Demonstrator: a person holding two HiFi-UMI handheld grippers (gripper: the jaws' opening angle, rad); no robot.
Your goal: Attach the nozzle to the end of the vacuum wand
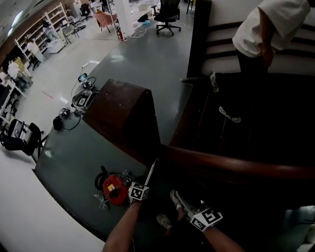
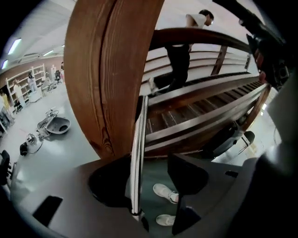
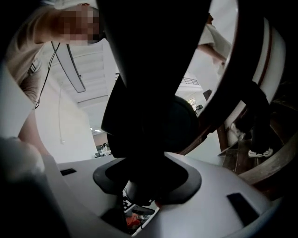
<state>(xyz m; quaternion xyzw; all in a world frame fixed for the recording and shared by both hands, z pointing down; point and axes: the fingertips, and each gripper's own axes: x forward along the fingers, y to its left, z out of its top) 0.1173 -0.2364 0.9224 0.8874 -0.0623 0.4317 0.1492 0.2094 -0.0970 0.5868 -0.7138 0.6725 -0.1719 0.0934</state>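
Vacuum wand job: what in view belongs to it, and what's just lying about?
Job:
- wand, between the open jaws of the left gripper
- nozzle, clamped in the right gripper
- red vacuum

Lying about:
- office chair
- shelves
- floor gear
- bystander

Right tool (image 3: 148,188): clamped on black nozzle (image 3: 149,93).
I see the nozzle filling mid-view, with a curved wooden handrail (image 3: 205,137) behind it at right.
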